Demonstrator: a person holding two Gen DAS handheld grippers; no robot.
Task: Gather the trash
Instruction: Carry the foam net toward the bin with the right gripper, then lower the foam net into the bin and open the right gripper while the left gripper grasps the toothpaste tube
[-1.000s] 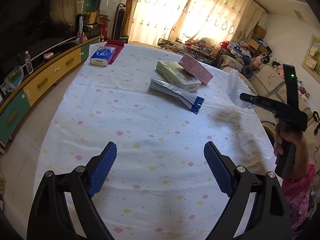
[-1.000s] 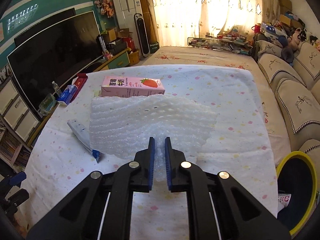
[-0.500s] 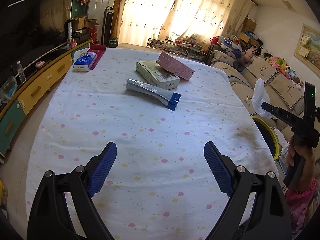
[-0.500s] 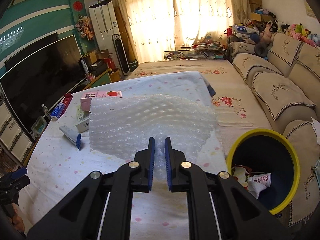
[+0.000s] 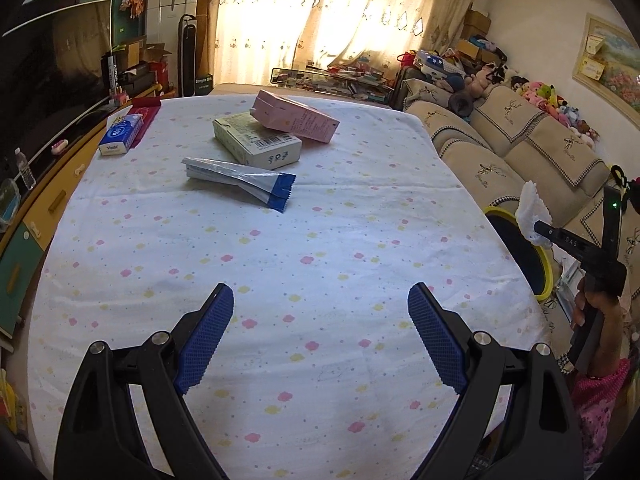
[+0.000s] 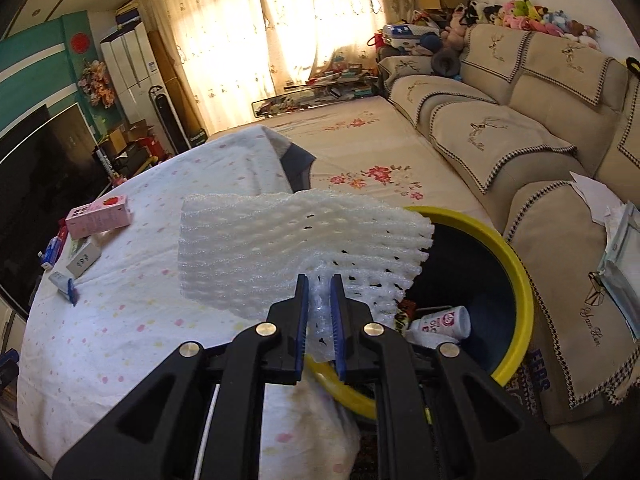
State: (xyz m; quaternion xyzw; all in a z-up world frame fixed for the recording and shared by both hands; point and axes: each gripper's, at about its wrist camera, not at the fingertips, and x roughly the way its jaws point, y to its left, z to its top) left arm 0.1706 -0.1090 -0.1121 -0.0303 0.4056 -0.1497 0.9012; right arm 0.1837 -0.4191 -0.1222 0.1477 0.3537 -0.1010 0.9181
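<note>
While the right gripper pinches the foam net over the yellow-rimmed bin ahead of its fingers, three items remain on the worktop beyond the left gripper's wide, empty fingers.

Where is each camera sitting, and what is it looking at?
Left wrist: sits on the left gripper, jaws open, looking across the table at boxes; the person's hand shows.
Right wrist: sits on the right gripper, jaws shut on the foam net, looking at the yellow-rimmed bin.
Shared: table, pink carton, sofa, bin, foam net.
</note>
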